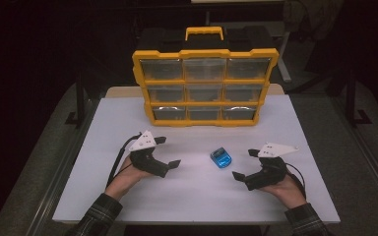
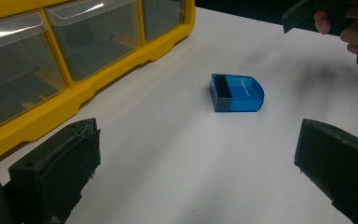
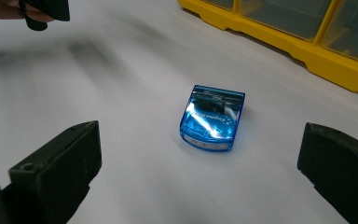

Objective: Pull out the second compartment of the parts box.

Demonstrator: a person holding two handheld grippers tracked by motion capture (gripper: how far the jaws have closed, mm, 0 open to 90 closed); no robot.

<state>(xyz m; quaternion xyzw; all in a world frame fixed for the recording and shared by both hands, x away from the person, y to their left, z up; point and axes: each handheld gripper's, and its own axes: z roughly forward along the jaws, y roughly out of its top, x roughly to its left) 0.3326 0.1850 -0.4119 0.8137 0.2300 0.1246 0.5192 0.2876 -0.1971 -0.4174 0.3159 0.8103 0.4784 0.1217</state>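
A small translucent blue box point(image 1: 220, 158) lies flat on the white table point(image 1: 192, 196), between the two grippers. My left gripper point(image 1: 167, 152) rests to its left, open and empty, held by a hand. To the box's right, my right gripper point(image 1: 245, 164) is also open with nothing between its jaws. The left gripper view has the blue box point(image 2: 237, 93) ahead of the wide-apart jaws, well beyond them. In the right gripper view the blue box point(image 3: 213, 119) sits closer, just past the spread jaws.
A yellow drawer organizer point(image 1: 205, 88) with several clear drawers and a carry handle stands upright at the table's far side, its drawers shut. Its yellow frame point(image 2: 42, 116) runs along the left gripper view's left, and crosses the right gripper view's top right point(image 3: 279, 44). Dark floor surrounds the table.
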